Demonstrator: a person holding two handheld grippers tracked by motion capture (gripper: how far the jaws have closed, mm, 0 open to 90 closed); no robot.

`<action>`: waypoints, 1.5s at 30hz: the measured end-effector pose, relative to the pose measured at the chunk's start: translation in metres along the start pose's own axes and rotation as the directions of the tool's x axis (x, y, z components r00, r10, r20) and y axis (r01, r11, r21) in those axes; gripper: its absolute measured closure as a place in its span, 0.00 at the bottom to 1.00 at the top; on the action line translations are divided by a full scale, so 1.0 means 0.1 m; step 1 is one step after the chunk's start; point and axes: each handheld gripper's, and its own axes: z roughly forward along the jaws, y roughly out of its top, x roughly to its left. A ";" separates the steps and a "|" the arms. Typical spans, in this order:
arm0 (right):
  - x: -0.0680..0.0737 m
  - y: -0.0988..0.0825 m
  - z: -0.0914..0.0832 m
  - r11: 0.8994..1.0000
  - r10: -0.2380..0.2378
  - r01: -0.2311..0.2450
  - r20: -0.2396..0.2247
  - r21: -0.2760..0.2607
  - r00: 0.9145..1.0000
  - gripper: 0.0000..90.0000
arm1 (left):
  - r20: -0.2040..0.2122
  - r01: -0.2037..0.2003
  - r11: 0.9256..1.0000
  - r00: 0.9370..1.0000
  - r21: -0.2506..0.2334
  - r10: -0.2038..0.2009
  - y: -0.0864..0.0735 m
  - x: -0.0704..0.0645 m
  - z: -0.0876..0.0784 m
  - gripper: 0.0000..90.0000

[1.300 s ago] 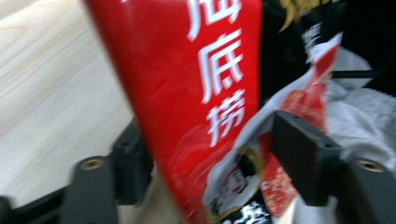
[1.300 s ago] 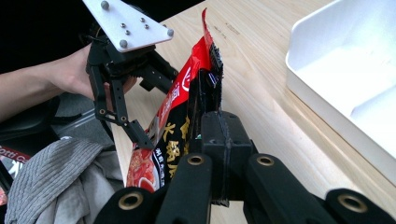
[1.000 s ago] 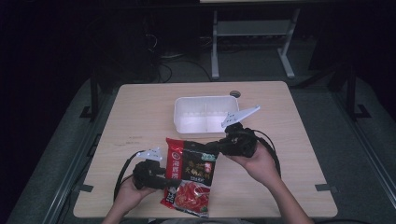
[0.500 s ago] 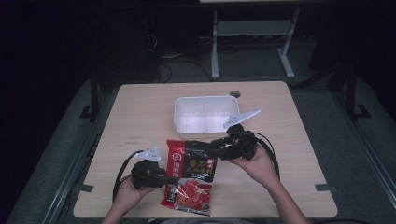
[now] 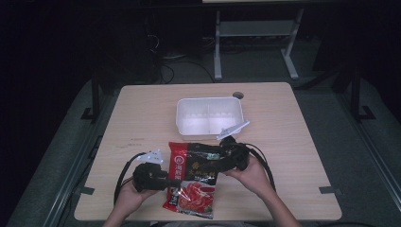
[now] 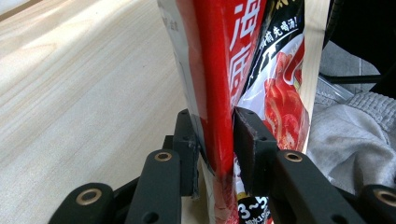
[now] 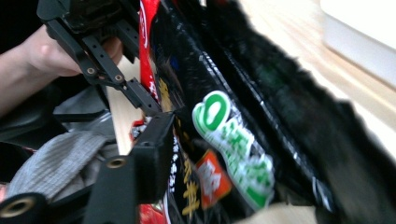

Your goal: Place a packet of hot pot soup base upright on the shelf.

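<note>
A red and black pouch (image 5: 193,177) lies toward the near edge of the worktop (image 5: 288,123), a little left of its middle, its lower end reaching close to that edge. Both grippers have hold of it.

The left gripper (image 5: 163,175) comes at the pouch from its left side. In the left gripper view the two black jaws are closed on the pouch (image 6: 224,107), pinching its red edge between them, with pale wood to the left and grey cloth to the right.

The right gripper (image 5: 213,157) reaches from the right side onto the upper black part of the pouch, held in the person's right hand (image 5: 250,172). In the right gripper view one jaw presses against the pouch (image 7: 219,140) by a green and white label; the other jaw is hidden behind the blurred black film, so the gripper looks clamped on the pouch. The left gripper (image 7: 140,100) shows farther off in that view.

A white tray (image 5: 182,116) stands behind the pouch, near the middle of the worktop, toward the far edge.
</note>
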 end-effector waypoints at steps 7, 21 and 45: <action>-0.04 -0.02 0.07 0.999 0.043 -0.044 -0.045 -0.015 0.998 0.69 | -0.008 -0.011 1.000 1.000 0.011 0.011 0.00 -0.01 0.00 0.76; -0.01 0.01 -0.06 0.997 0.068 -0.070 -0.065 -0.033 0.996 0.81 | -0.044 -0.014 1.000 0.999 -0.025 0.013 -0.06 0.00 -0.16 0.57; 0.07 0.31 -0.52 0.998 0.007 -0.003 0.055 -0.070 0.998 0.81 | -0.167 -0.031 0.998 0.985 0.054 0.040 -0.18 0.05 -0.20 0.42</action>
